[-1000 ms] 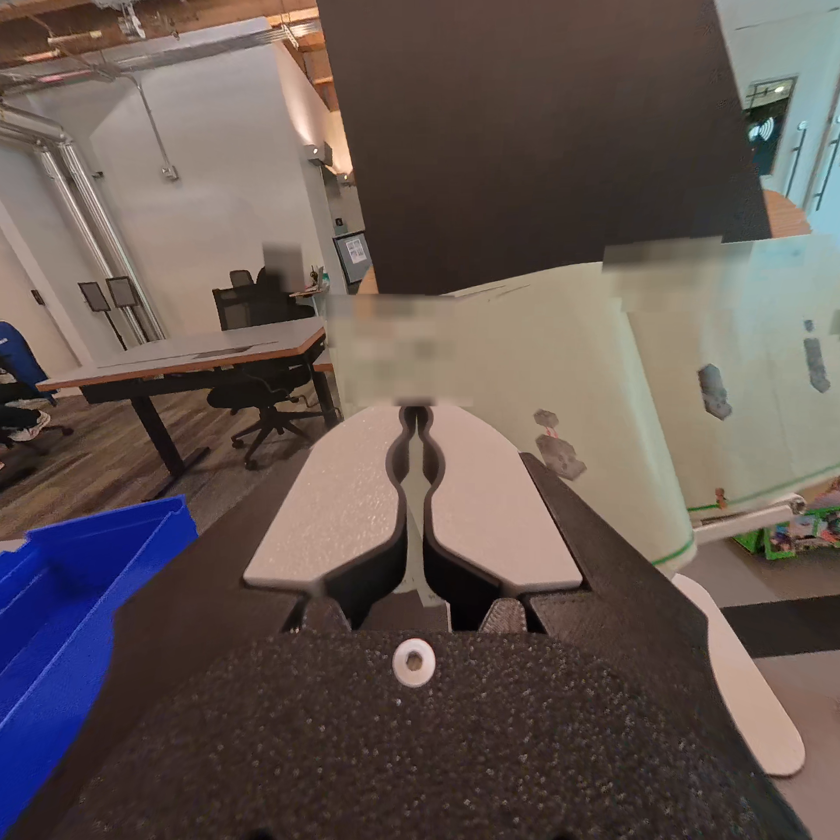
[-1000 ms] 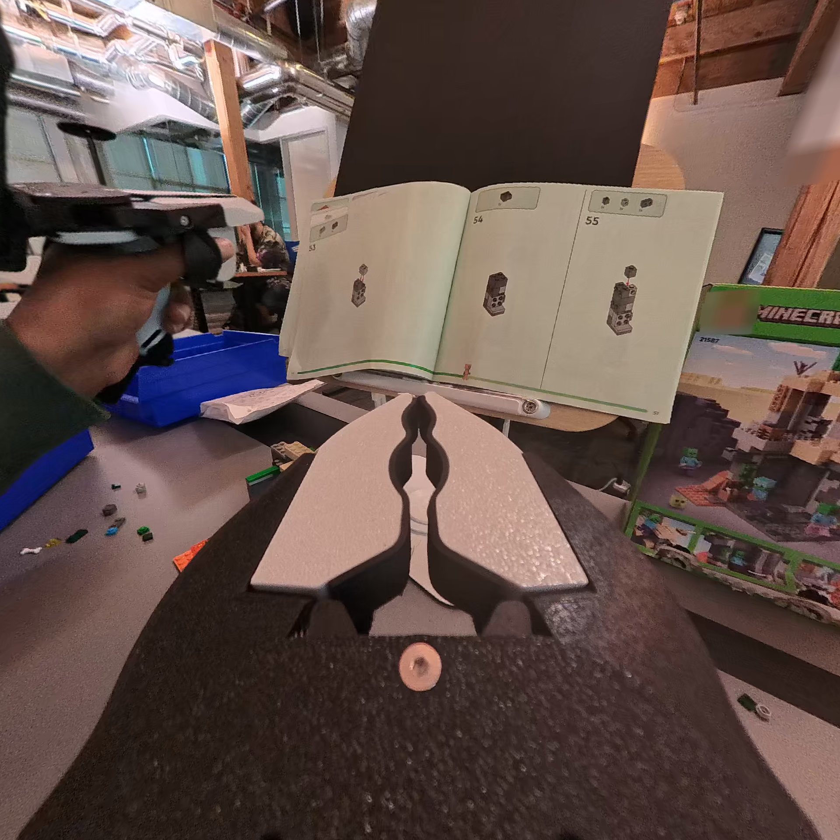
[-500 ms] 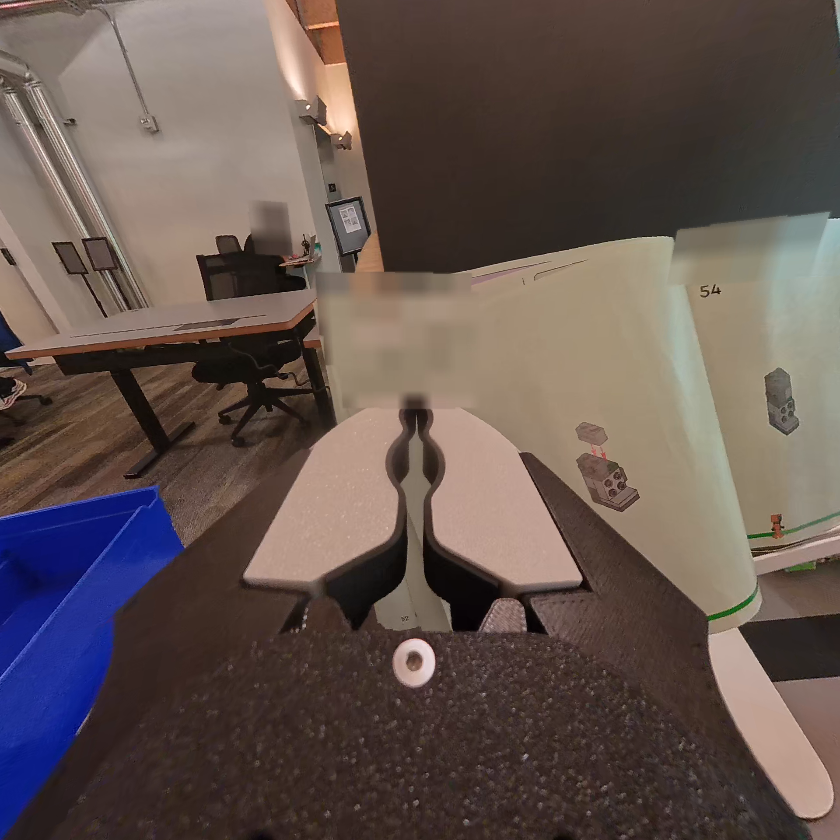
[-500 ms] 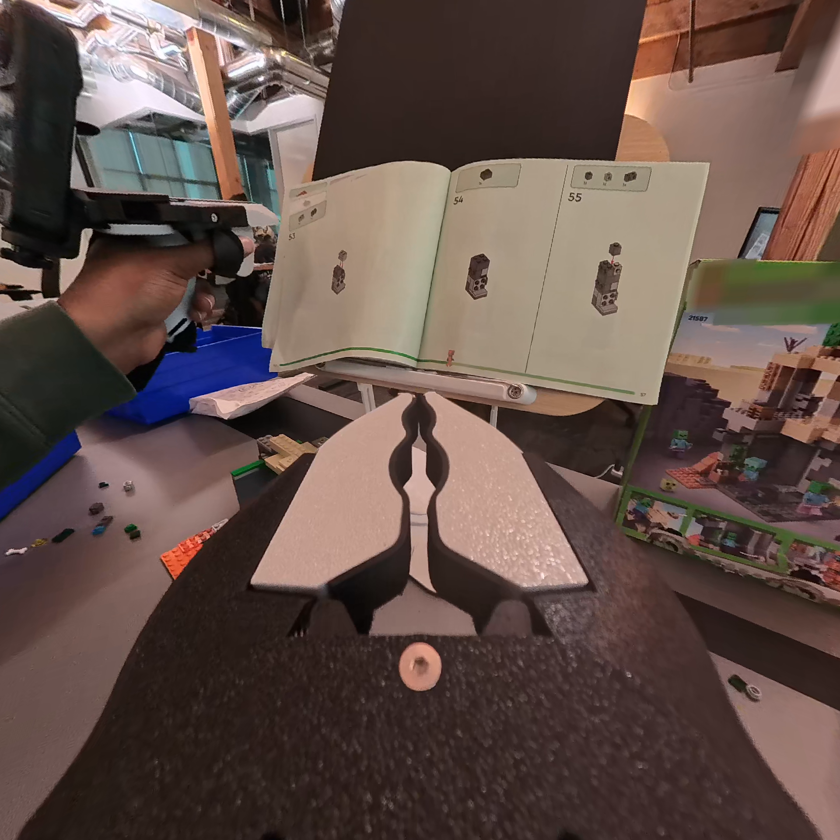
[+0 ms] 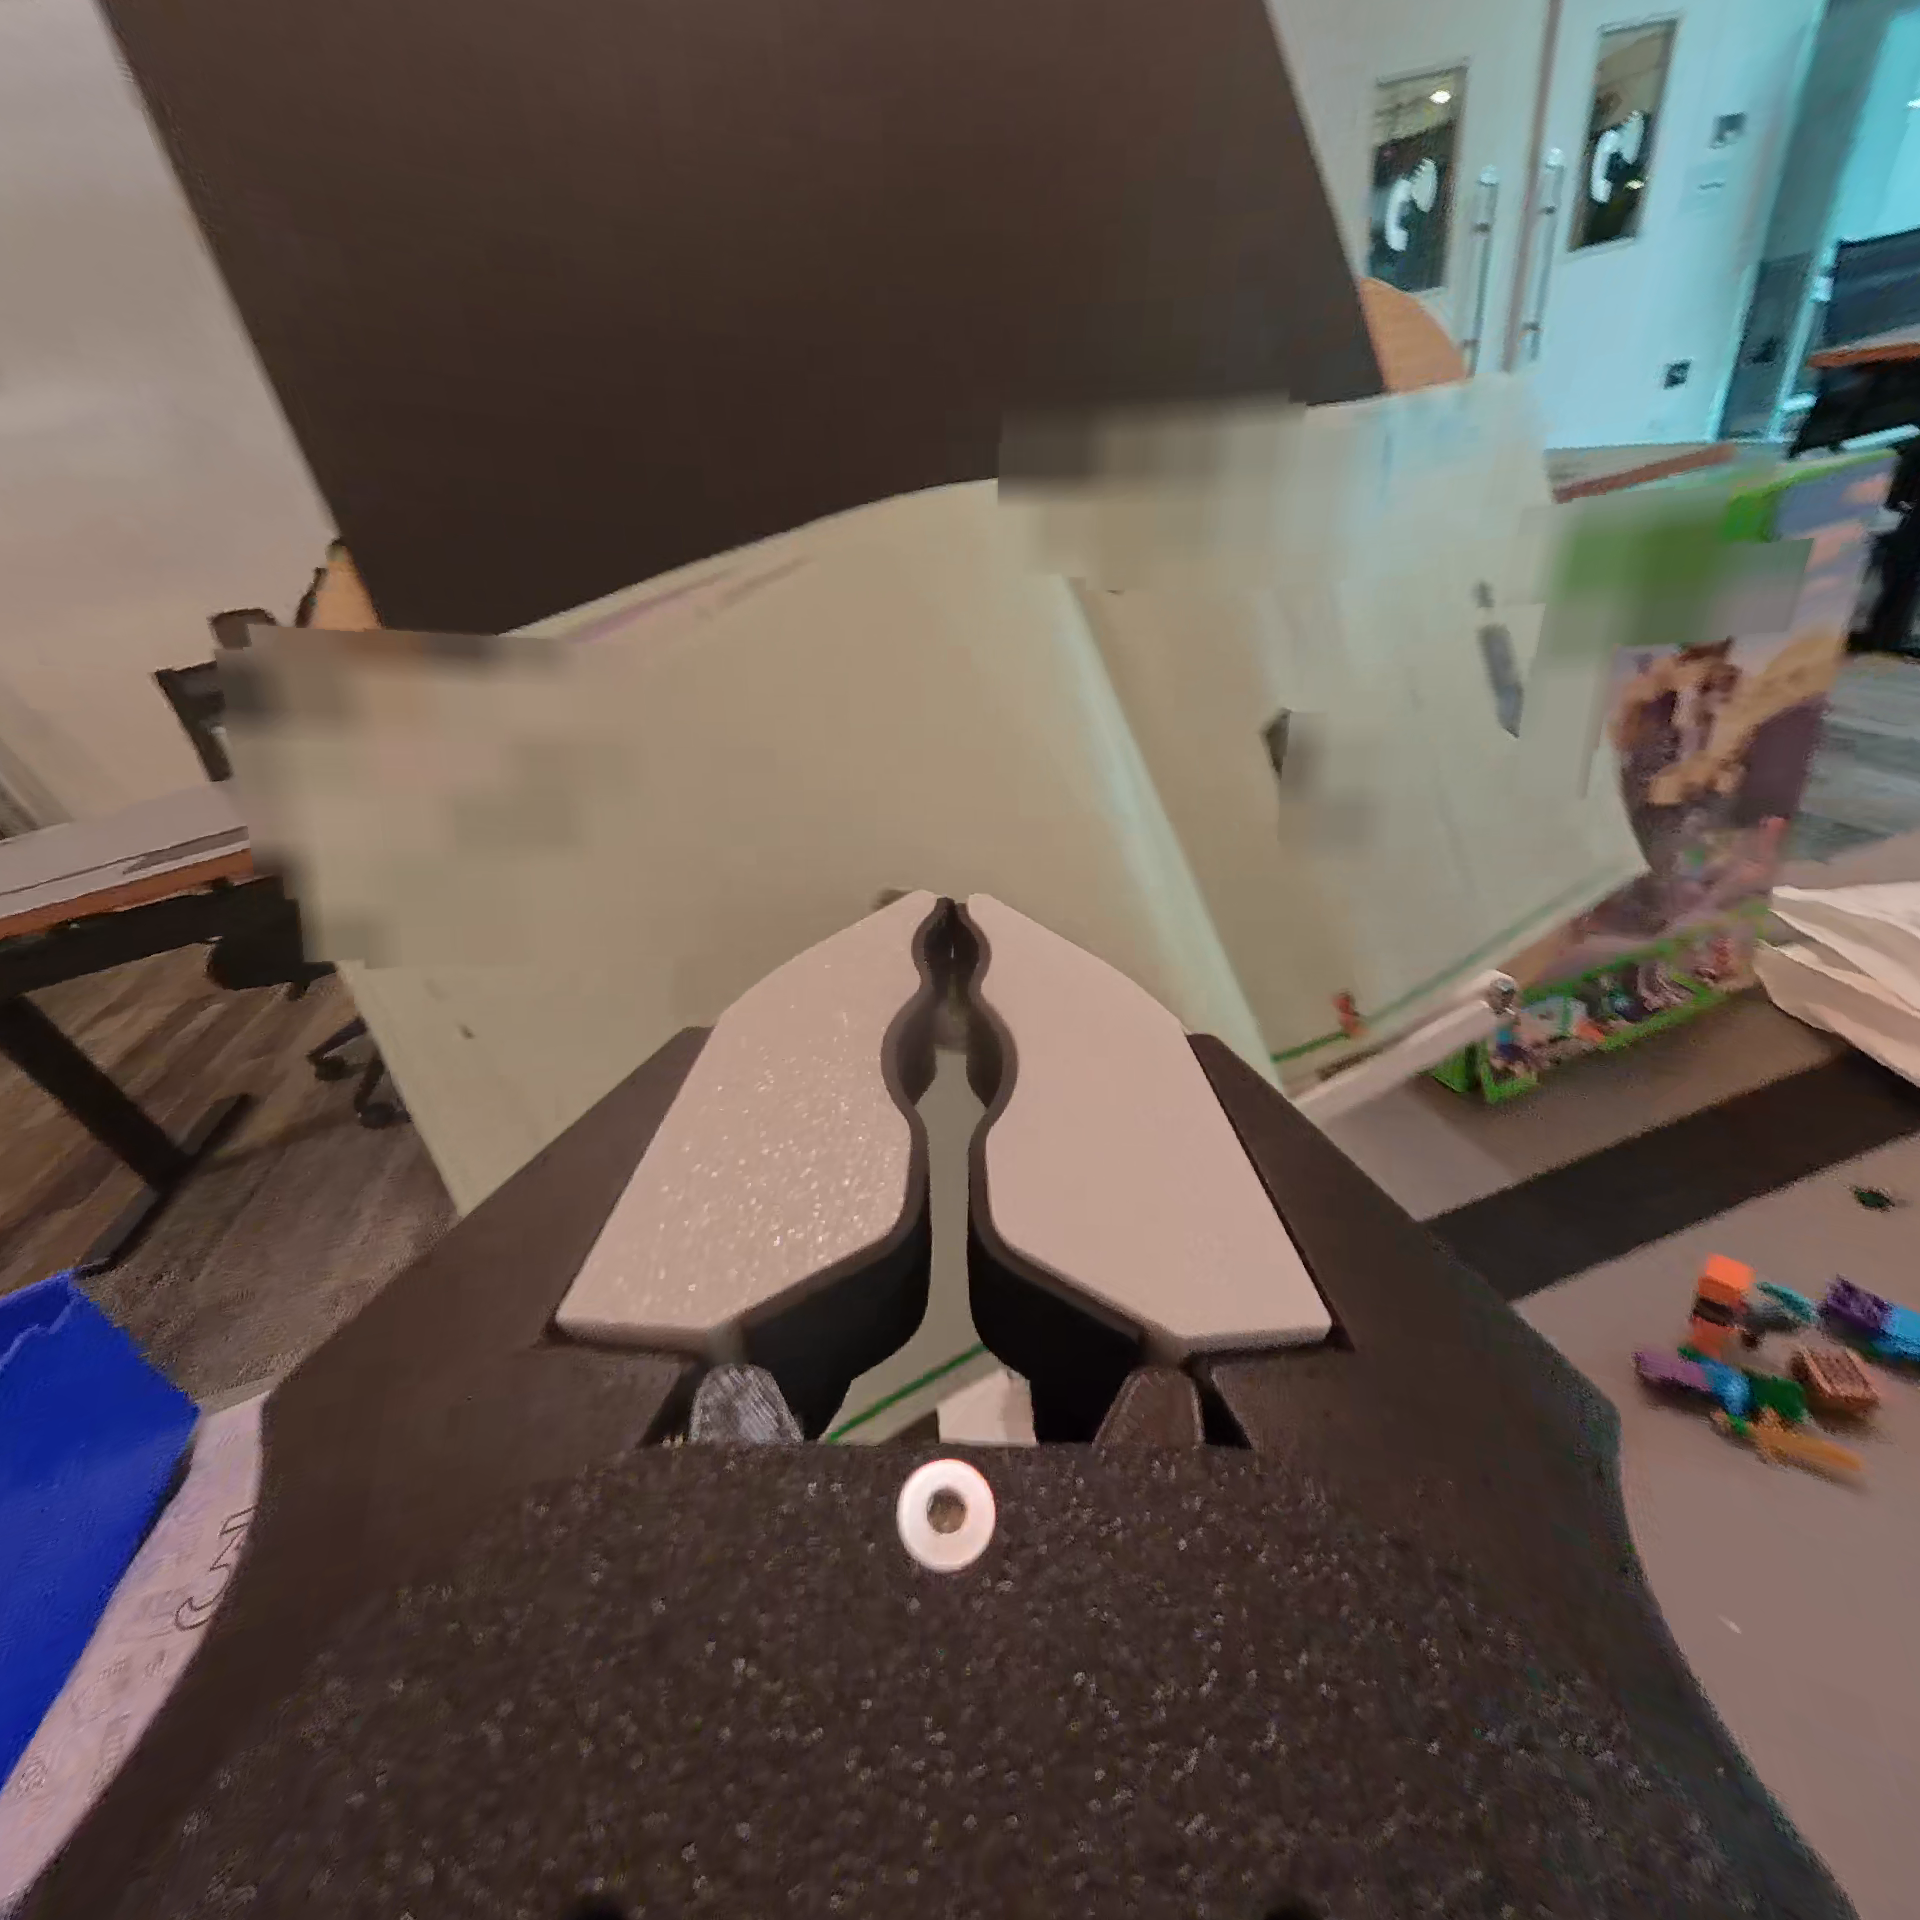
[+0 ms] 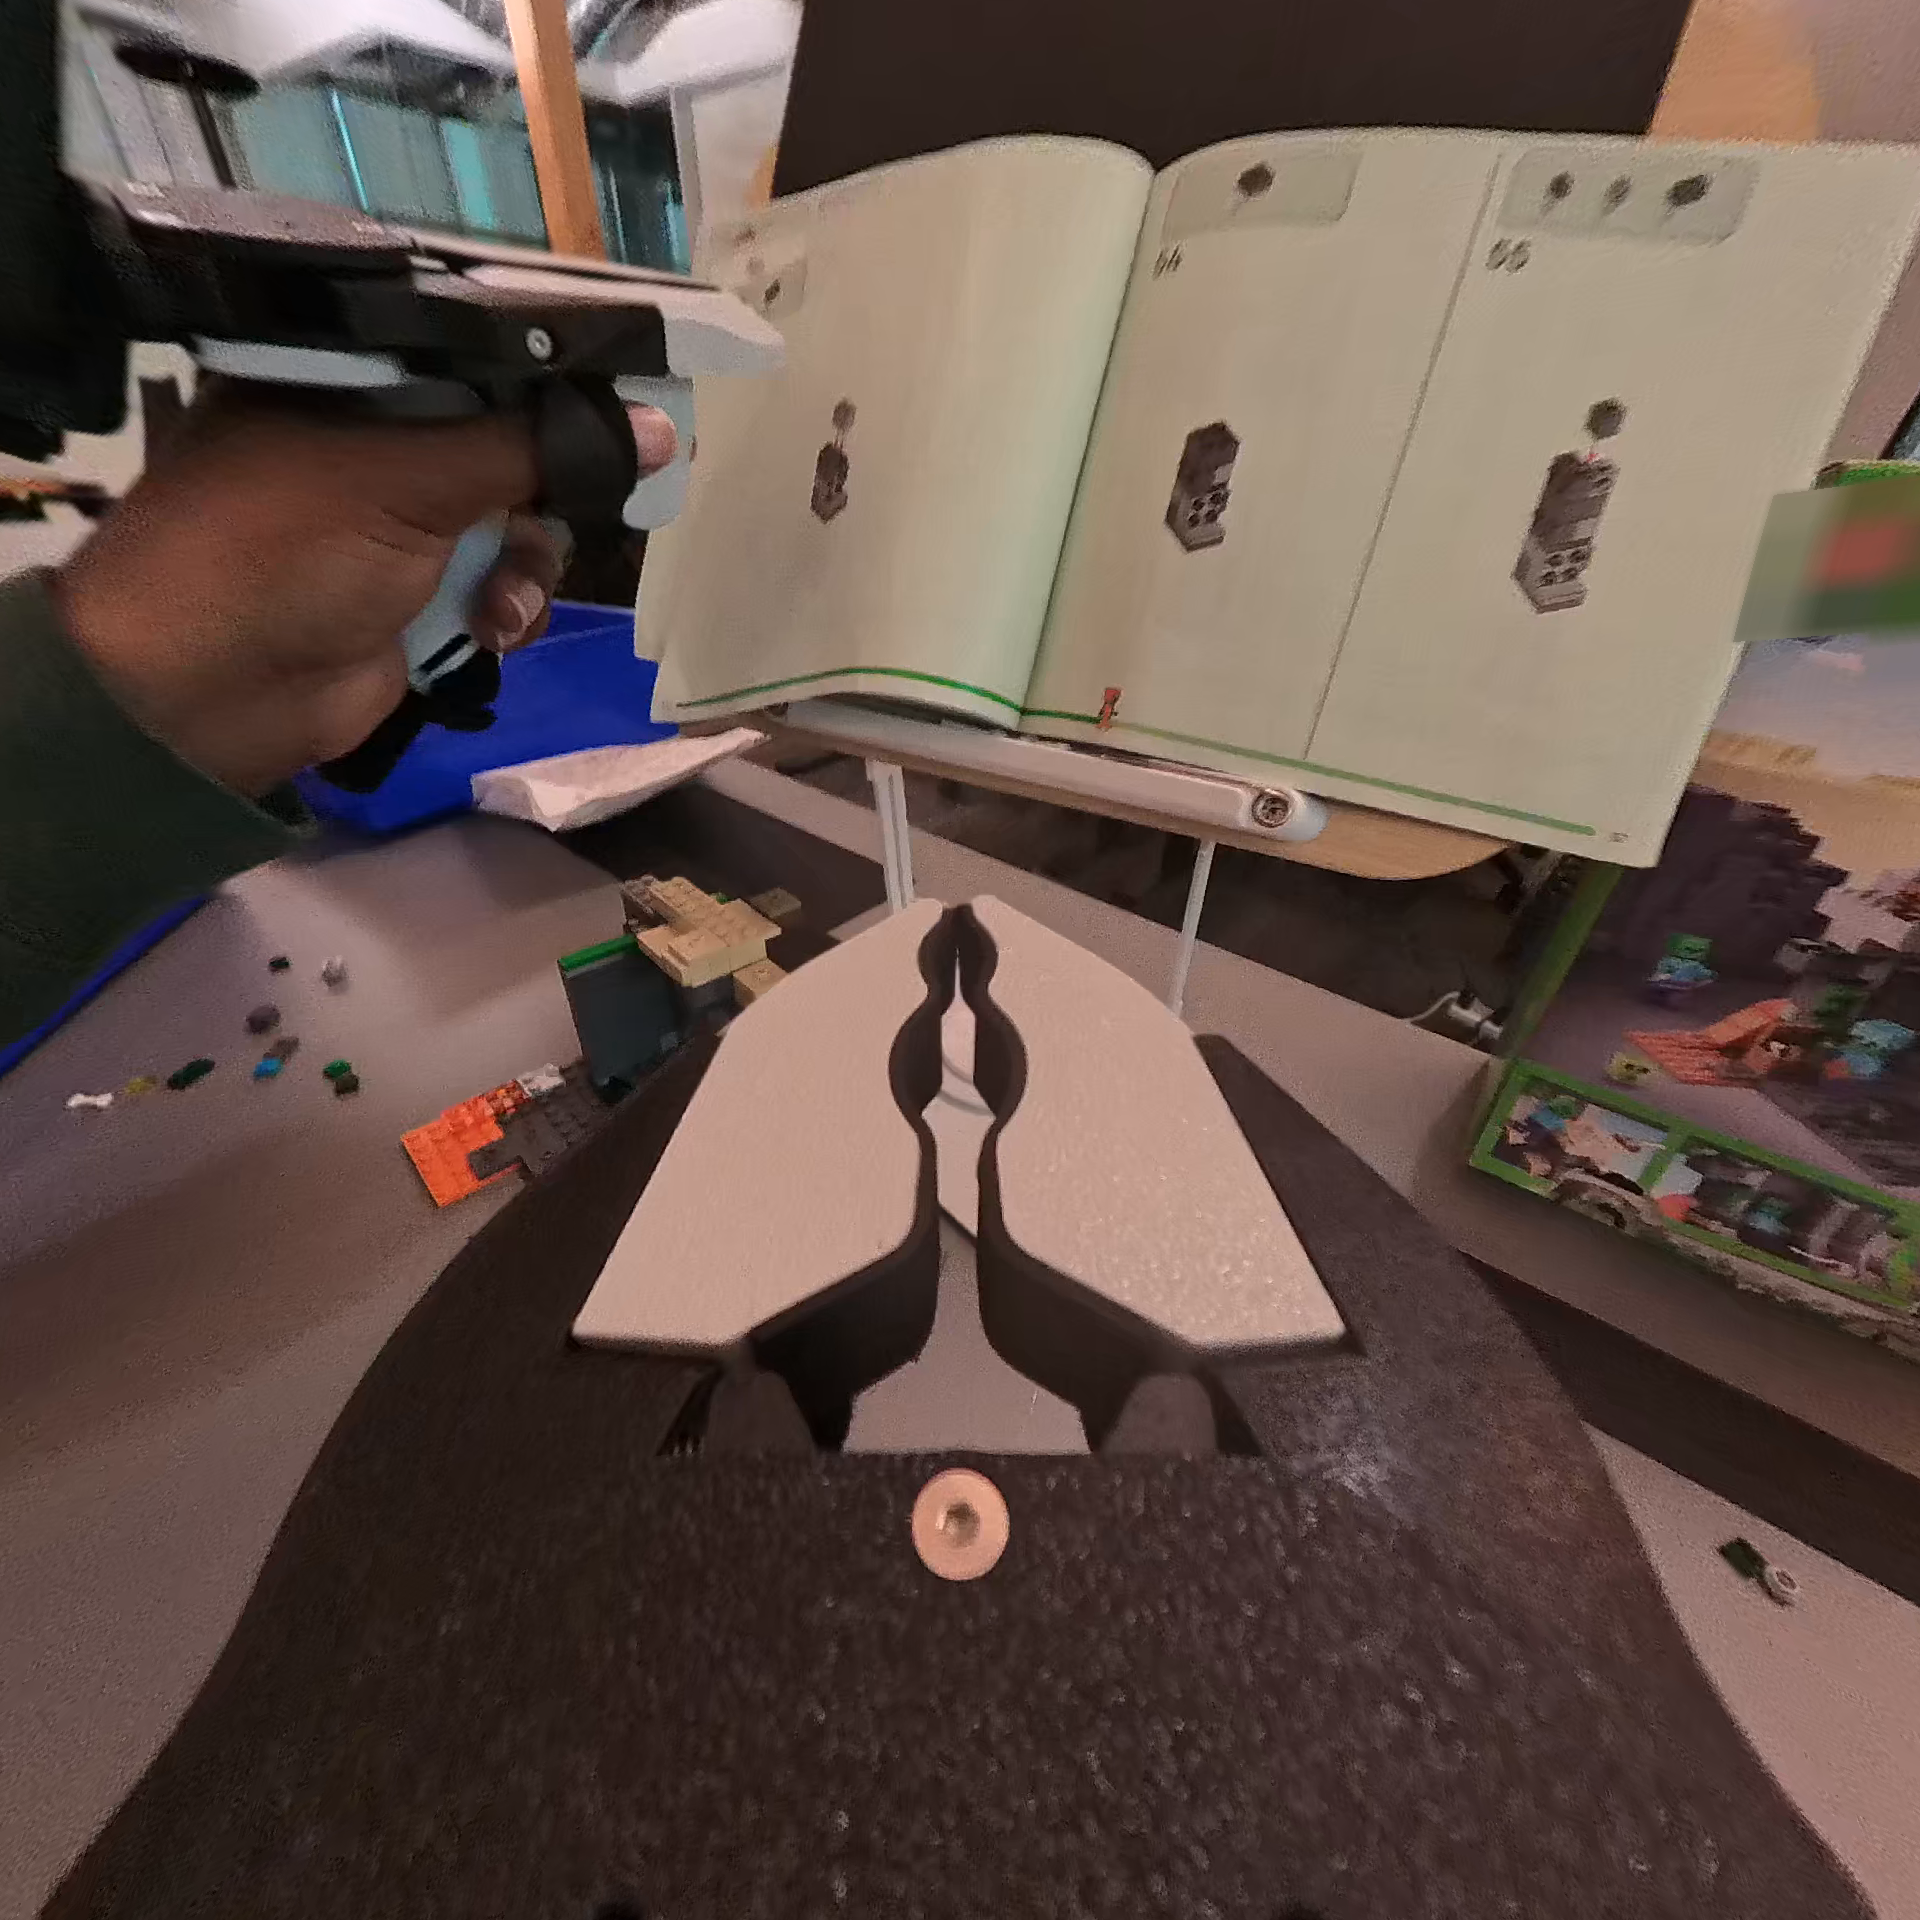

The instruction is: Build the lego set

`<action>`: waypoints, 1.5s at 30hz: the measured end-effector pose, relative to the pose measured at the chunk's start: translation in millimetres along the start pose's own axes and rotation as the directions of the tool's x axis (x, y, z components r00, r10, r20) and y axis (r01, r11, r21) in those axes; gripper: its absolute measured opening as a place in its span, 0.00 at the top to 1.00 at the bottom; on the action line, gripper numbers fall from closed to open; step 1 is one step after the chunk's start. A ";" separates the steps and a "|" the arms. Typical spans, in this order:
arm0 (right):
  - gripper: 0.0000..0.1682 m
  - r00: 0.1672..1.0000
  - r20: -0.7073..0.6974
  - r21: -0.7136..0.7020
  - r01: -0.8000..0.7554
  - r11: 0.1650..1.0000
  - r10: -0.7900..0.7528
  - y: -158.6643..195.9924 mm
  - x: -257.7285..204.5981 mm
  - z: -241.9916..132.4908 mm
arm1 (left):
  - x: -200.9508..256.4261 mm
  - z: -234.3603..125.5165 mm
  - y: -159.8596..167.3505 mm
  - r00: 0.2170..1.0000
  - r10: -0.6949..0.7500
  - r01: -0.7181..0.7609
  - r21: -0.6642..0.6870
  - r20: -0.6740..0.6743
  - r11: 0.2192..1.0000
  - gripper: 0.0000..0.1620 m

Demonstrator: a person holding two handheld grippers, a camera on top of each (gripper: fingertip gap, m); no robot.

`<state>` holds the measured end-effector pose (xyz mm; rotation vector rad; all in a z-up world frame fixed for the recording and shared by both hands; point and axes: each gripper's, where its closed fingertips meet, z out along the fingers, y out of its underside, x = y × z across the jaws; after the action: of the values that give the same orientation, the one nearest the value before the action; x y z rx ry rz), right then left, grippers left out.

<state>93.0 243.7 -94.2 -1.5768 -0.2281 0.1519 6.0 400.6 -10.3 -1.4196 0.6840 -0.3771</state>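
The open instruction booklet (image 6: 1195,436) stands on a white stand (image 6: 1039,769) at the back of the grey table; it also fills the middle of the left wrist view (image 5: 831,727). My left gripper (image 5: 951,909) is shut and empty, held up close to the booklet's left page; it shows in the right wrist view (image 6: 727,332) in a person's hand. My right gripper (image 6: 956,912) is shut and empty above the table. A partly built tan, dark grey and green model (image 6: 675,966) and an orange plate piece (image 6: 468,1143) lie left of it.
Small loose pieces (image 6: 270,1049) lie on the table at left, and a coloured pile (image 5: 1766,1361) lies at right in the left wrist view. The set's box (image 6: 1745,1039) stands at right. A blue bin (image 6: 540,717) and white paper bags (image 6: 613,779) sit at back left.
The left gripper has swung to the right along the booklet, bringing the box and the coloured pieces into its view. The right gripper has moved closer to the booklet and tilted down a little.
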 end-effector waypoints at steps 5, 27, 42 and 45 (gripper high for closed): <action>1.00 0.970 0.029 -0.083 0.242 0.967 -0.240 -18.0 6.8 61.1 | 24.1 -15.6 10.8 0.999 0.013 -0.014 -0.011 -0.047 1.000 1.00; 1.00 0.640 0.385 -0.430 0.762 0.484 -0.666 -3.0 4.6 181.8 | 13.2 4.7 80.1 0.996 -0.021 0.003 -0.207 -0.085 0.978 1.00; 1.00 0.646 0.452 -0.499 0.755 0.426 -0.615 14.4 19.5 163.2 | 5.9 21.7 95.7 0.996 0.067 -0.085 -0.334 -0.064 0.939 1.00; 1.00 0.668 0.462 -0.527 0.736 0.426 -0.583 16.0 17.6 165.5 | 4.4 21.6 96.0 0.995 0.076 -0.091 -0.332 -0.057 0.939 1.00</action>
<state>71.4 408.5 -112.7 -2.0753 -1.2002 -0.4677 8.1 427.7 -105.0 -1.7012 0.8717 -0.2316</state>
